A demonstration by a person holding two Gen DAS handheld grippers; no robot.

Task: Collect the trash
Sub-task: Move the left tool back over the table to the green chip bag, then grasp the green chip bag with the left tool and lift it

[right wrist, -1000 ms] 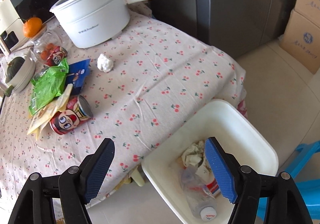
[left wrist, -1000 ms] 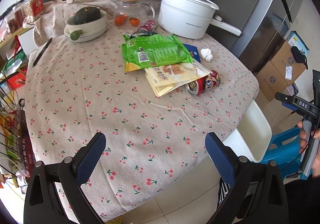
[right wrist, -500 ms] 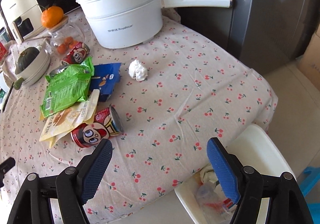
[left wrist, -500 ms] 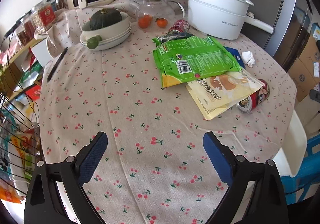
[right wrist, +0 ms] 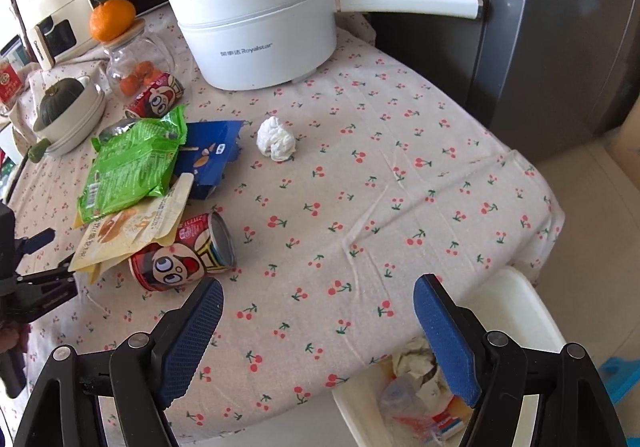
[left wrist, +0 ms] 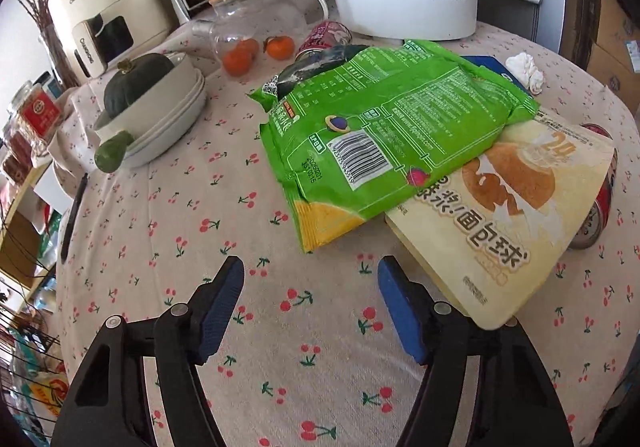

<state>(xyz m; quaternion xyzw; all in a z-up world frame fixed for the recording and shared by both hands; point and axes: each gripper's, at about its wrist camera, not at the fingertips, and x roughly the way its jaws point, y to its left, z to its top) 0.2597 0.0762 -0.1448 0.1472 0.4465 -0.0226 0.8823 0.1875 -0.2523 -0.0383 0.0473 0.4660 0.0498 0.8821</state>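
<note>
A green snack bag [left wrist: 384, 127] [right wrist: 128, 167] lies on a cream bread bag [left wrist: 516, 215] [right wrist: 128, 227], over a blue wrapper [right wrist: 208, 155]. A red can [right wrist: 184, 259] [left wrist: 596, 207] lies on its side under the cream bag. A crumpled white tissue [right wrist: 276, 139] [left wrist: 526, 69] sits apart. A second red can [right wrist: 154, 101] [left wrist: 324, 39] lies near the jar. My left gripper [left wrist: 312, 275] hangs just short of the green bag's near corner, jaws closing, nothing between them. My right gripper [right wrist: 318, 295] stands open over the table's edge, above the white bin [right wrist: 516, 311].
A white electric pot [right wrist: 256, 31] with a long handle stands at the back. A glass jar [left wrist: 248, 31] with small oranges, stacked bowls [left wrist: 160, 111] holding a green squash, and a cream appliance [left wrist: 108, 15] fill the back left. A grey fridge [right wrist: 560, 27] flanks the table.
My left gripper has moved in low toward the green bag and its jaws have narrowed. My right gripper has shifted over the table's edge, so less of the bin shows.
</note>
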